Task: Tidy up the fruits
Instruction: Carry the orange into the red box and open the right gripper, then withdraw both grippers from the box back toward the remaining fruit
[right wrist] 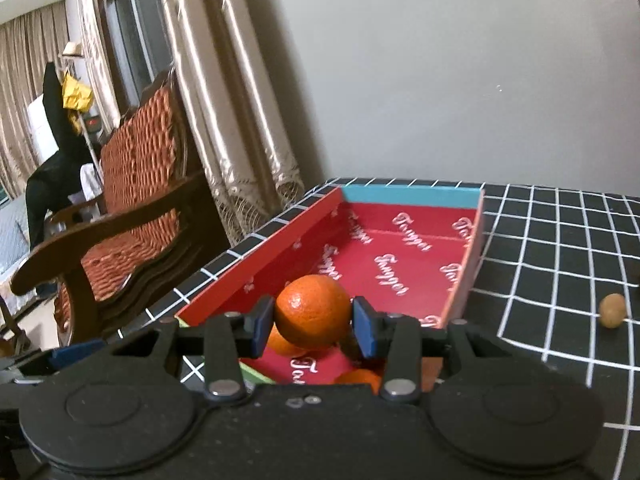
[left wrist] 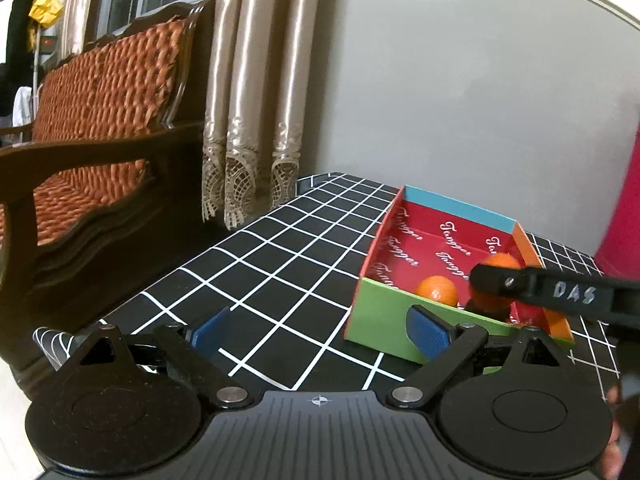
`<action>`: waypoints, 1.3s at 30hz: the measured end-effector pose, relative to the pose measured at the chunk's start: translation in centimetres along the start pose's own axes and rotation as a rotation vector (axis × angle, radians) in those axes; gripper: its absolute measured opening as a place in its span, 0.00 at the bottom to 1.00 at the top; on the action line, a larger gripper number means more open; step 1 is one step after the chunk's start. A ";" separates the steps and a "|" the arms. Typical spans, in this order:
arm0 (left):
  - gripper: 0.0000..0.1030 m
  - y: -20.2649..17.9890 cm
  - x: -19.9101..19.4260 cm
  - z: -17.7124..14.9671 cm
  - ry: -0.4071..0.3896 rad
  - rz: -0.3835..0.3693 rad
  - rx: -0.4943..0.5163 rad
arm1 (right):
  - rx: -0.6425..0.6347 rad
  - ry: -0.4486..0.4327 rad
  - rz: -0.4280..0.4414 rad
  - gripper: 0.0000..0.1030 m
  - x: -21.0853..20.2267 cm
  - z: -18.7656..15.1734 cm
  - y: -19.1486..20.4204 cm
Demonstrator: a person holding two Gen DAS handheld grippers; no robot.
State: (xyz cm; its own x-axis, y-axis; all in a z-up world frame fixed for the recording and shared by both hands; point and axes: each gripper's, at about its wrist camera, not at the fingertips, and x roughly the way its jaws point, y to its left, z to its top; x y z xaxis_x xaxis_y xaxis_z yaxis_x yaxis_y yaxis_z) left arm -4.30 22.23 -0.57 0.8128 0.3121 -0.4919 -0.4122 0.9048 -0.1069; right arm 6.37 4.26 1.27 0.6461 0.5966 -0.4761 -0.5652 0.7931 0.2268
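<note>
My right gripper (right wrist: 314,329) is shut on an orange (right wrist: 314,310), held just above the near end of a colourful open box (right wrist: 260,264) with a red printed inside. Two more oranges lie in the box beneath it, one at the left (right wrist: 280,345) and one nearer me (right wrist: 360,377). The left wrist view shows the same box (left wrist: 380,312) at the right, one orange (left wrist: 437,290) resting inside and the right gripper (left wrist: 486,291) reaching in from the right around the held orange (left wrist: 500,261). My left gripper (left wrist: 320,330) stands open over the checked tablecloth, left of the box, with nothing between its pads.
A black tablecloth with white grid lines (left wrist: 280,264) covers the table. A small brown round fruit (right wrist: 612,310) lies on it right of the box. A wooden sofa with orange cushions (left wrist: 100,128) and curtains (left wrist: 248,120) stand off the table's left edge. A pink object (left wrist: 620,200) is at the far right.
</note>
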 end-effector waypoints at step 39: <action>0.91 -11.2 -3.5 -1.0 -0.072 -0.197 0.193 | 0.127 -0.233 -0.269 1.00 -13.5 0.1 -9.6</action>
State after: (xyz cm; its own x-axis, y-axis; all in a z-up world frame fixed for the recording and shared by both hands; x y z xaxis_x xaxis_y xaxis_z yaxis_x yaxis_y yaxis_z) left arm -2.89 10.70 1.50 0.8995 0.1388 -0.4143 -0.1633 0.9863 -0.0241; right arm 3.10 -11.43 5.59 0.8705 0.3651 -0.3300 -0.3007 0.9254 0.2306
